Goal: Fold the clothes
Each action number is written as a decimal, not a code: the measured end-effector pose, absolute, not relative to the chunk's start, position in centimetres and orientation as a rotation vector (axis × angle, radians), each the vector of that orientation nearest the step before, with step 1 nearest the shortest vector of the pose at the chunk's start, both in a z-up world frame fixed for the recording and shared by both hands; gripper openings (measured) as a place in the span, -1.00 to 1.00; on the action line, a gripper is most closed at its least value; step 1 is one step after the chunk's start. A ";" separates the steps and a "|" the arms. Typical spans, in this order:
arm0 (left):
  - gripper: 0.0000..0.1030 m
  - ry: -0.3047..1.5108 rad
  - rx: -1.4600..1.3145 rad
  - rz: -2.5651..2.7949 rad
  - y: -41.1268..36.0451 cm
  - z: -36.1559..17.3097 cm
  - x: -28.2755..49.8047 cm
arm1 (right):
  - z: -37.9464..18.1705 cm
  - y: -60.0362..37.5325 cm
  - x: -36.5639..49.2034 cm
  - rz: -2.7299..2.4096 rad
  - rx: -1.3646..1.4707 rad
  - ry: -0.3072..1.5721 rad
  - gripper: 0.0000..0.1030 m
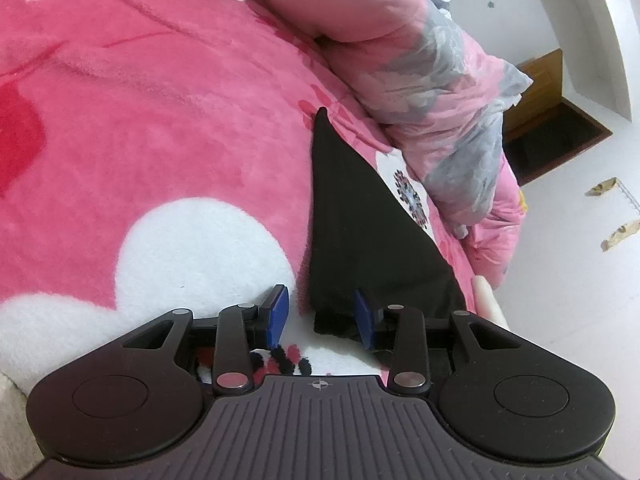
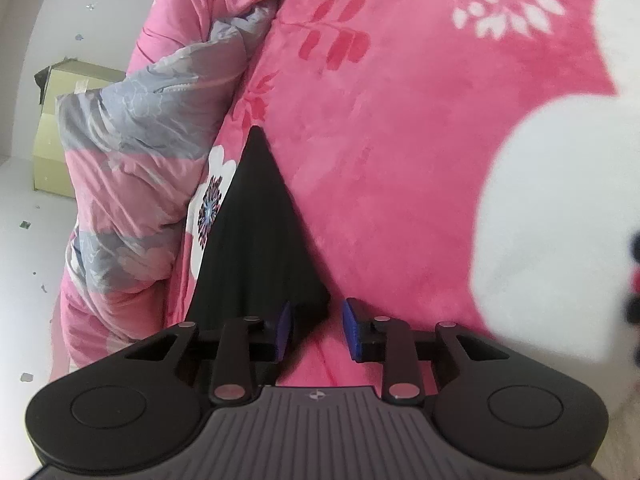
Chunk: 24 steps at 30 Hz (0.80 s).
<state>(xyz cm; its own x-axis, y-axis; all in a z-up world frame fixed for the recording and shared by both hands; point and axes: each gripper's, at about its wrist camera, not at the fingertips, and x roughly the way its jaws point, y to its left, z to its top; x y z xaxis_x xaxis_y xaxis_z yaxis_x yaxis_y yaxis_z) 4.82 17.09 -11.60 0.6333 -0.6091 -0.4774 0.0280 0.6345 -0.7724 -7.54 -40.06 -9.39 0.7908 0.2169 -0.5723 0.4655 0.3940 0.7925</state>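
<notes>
My bed is spread with a plush pink blanket printed with big white hearts and leaf sprigs, and it fills most of what both my cameras see. Along its edge lies a rumpled pink-and-grey floral quilt, at two o'clock from my left tongs and at ten o'clock from my right. Past the quilt the floor is pale, with a dark doormat before a brown wooden door at three o'clock in the left view, and a cardboard box at nine o'clock in the right view.

The black garment lies flat on the blanket beside the quilt, tapering to a point at twelve o'clock from each hand. My left gripper stands partly open. The cloth's near corner sits between its blue pads, against the right one, and the left pad is clear of it over white fleece. My right gripper is narrower, its jaws gaping a little. The garment's other near corner reaches just in front of the left pad, with bare pink pile between the pads. I cannot tell whether that pad touches the fabric.

The garment's near edge is hidden under my tongs, so I cannot make out what kind of clothing it is. A pale shape pokes in at four o'clock in the left view, too cropped to name.
</notes>
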 end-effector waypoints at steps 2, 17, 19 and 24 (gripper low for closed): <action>-0.31 0.812 -0.811 -0.413 17.1 -11.6 4.8 | -9.7 -40.1 -7.5 -0.179 1.168 0.669 -0.86; -0.33 0.817 -0.774 -0.414 17.3 -11.7 4.7 | -5.4 -37.5 -6.7 -0.146 0.445 0.677 -0.93; -0.33 0.818 -0.768 -0.419 17.4 -11.7 4.8 | -5.4 -36.2 -6.6 -0.181 0.237 0.689 -0.93; -0.33 0.820 -0.760 -0.434 17.5 -11.8 4.8 | -6.2 -34.6 -7.2 -0.308 -0.131 0.716 -0.93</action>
<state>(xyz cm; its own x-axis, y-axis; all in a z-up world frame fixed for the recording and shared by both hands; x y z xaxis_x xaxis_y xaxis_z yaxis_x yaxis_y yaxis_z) 4.81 17.50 -11.83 0.6186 -0.6131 -0.4913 0.0606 0.6608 -0.7482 -7.19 -34.58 -6.18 0.7117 -0.3211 -0.6248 0.2322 0.9470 -0.2222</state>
